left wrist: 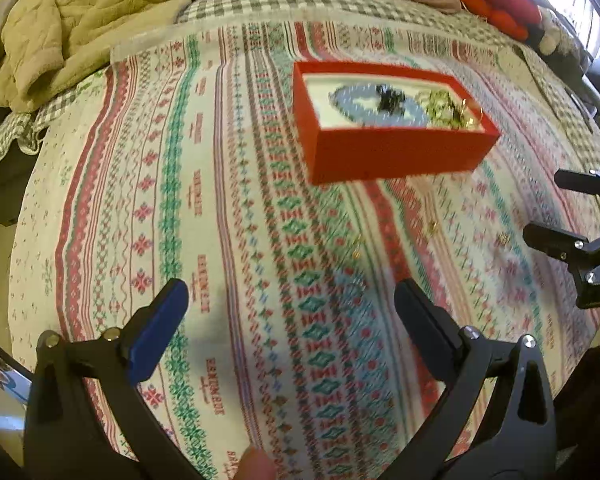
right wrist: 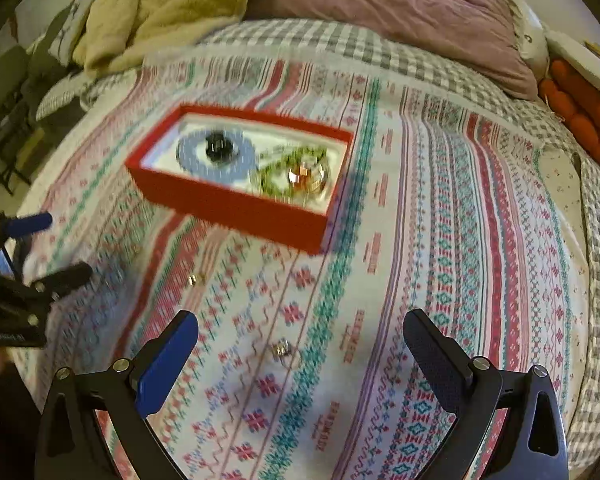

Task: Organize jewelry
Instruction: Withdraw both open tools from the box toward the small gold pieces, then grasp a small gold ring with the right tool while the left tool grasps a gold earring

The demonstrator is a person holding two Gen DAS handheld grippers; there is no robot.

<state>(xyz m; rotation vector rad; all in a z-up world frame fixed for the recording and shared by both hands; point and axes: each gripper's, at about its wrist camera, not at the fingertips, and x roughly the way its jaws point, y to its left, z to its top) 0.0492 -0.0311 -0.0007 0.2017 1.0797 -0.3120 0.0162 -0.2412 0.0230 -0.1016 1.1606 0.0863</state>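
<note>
A red open box (left wrist: 396, 156) (right wrist: 236, 208) lies on a patterned blanket (left wrist: 220, 220) (right wrist: 440, 240). Inside it are a blue bead ring, a black piece, green beads and gold pieces. Small gold pieces (left wrist: 433, 226) lie loose on the blanket in front of the box, one more (left wrist: 502, 239) to the right. In the right wrist view a gold piece (right wrist: 196, 279) and a silvery piece (right wrist: 281, 350) lie near me. My left gripper (left wrist: 292, 300) is open and empty above the blanket. My right gripper (right wrist: 300, 332) is open, with the silvery piece on the blanket just below the gap between its fingers.
A yellow-green quilt (left wrist: 80, 20) (right wrist: 172, 4) and a mauve pillow (right wrist: 400, 12) are heaped at the far side of the bed. Red-orange plush items (left wrist: 496, 4) (right wrist: 580, 116) sit far right. A checked sheet (right wrist: 340, 44) lies under the blanket. A fingertip (left wrist: 256, 465) shows at the bottom.
</note>
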